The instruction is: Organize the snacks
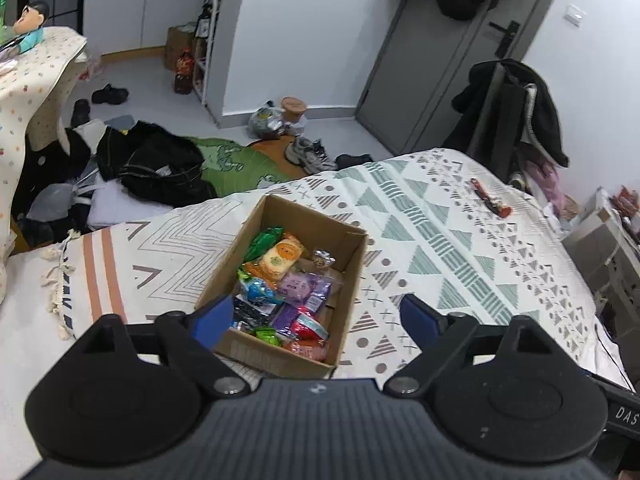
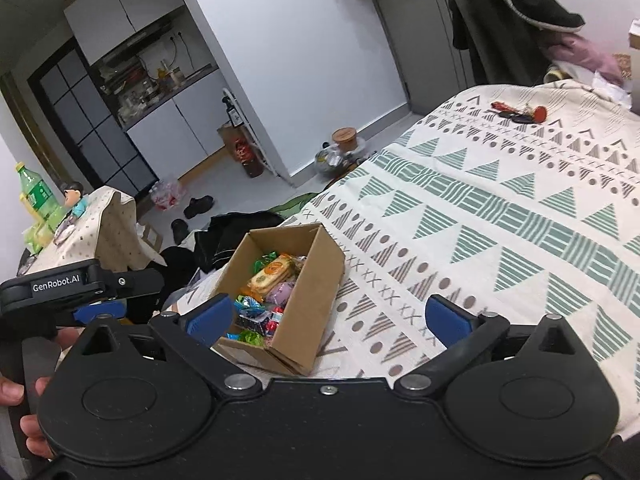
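1. A brown cardboard box (image 1: pixel 280 280) sits open-topped on a bed covered with a patterned blanket (image 1: pixel 460 232) of grey and green triangles. In the left wrist view the box lies just past the fingertips, at about 12 o'clock.

2. The snacks (image 1: pixel 280 284) are all inside the box: a loose heap of small wrapped packets in green, orange, purple, blue and red. An orange-and-cream packet (image 1: pixel 280 258) lies on top toward the far end. No snack packet shows on the blanket around the box, so the snacks already lie gathered in one container, which suits a tidying job.

3. The left gripper (image 1: pixel 316 316) hangs above the near end of the box, its blue-padded fingers spread wide and holding nothing. Judging by the pose, it is placed to reach down into the box.

4. The right gripper (image 2: pixel 328 318) hovers at the box's near right corner, fingers likewise spread wide and empty.

5. In the right wrist view, the left gripper shows at 9 o'clock, held by a hand (image 2: pixel 24 408).

6. Small red and black objects (image 2: pixel 520 114), possibly keys, lie well apart at 1 o'clock.
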A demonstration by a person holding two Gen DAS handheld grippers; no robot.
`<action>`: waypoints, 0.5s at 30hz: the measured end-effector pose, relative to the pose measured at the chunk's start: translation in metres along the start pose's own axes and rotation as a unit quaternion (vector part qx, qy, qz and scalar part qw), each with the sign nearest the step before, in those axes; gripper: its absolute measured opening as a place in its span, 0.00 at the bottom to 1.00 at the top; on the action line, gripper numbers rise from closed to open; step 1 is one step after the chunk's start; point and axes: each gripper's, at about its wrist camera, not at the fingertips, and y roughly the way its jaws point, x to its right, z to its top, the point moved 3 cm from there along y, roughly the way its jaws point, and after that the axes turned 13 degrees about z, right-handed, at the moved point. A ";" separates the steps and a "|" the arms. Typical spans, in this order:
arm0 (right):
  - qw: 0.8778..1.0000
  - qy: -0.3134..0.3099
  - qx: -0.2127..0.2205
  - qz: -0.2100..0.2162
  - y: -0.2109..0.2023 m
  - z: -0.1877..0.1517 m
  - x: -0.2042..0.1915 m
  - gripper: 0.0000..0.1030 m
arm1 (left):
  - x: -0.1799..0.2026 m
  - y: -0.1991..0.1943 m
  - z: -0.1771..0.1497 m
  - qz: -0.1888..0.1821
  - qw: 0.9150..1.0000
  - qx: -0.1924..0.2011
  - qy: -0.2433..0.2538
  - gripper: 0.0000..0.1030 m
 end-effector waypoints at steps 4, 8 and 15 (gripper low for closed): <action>1.000 -0.010 0.003 -0.011 -0.013 -0.009 -0.007 1.00 | 0.001 -0.010 -0.010 -0.008 1.000 0.006 0.005 0.93; 1.000 -0.013 0.007 -0.015 -0.024 -0.016 -0.013 1.00 | 0.000 -0.021 -0.020 -0.015 1.000 0.012 0.014 1.00; 0.999 -0.026 0.013 -0.025 -0.039 -0.024 -0.022 1.00 | -0.001 -0.034 -0.033 -0.021 0.999 0.018 0.030 1.00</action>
